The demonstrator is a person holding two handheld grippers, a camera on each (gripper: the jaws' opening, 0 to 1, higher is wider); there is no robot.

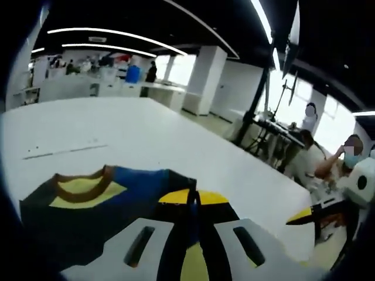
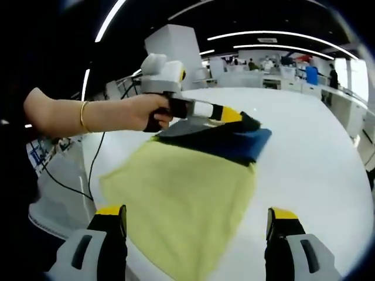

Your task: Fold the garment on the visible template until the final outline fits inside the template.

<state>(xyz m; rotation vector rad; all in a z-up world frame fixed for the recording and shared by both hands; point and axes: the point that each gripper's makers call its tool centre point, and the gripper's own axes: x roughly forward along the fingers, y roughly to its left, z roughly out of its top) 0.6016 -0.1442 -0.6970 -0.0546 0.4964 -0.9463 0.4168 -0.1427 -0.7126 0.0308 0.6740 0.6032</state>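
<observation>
Care matters: left gripper (image 2: 234, 117), clamped on the T-shirt (image 2: 187, 193), should carry its edge across level while the right gripper (image 2: 196, 225), jaws apart, steadies fabric.

Ceiling (image 1: 146, 17): dark, w/ long curved light strips (image 1: 111, 32).
Table (image 1: 146, 134): big white top, near to far.
Pillar (image 1: 205, 79): white, square, far right in left gripper view.
Windows (image 1: 179, 67): bright, far wall.
Far benches (image 1: 105, 85): white, cluttered; ppl standing.
Right side: desk (image 1: 275, 129) w/ seated ppl (image 1: 310, 155).
</observation>
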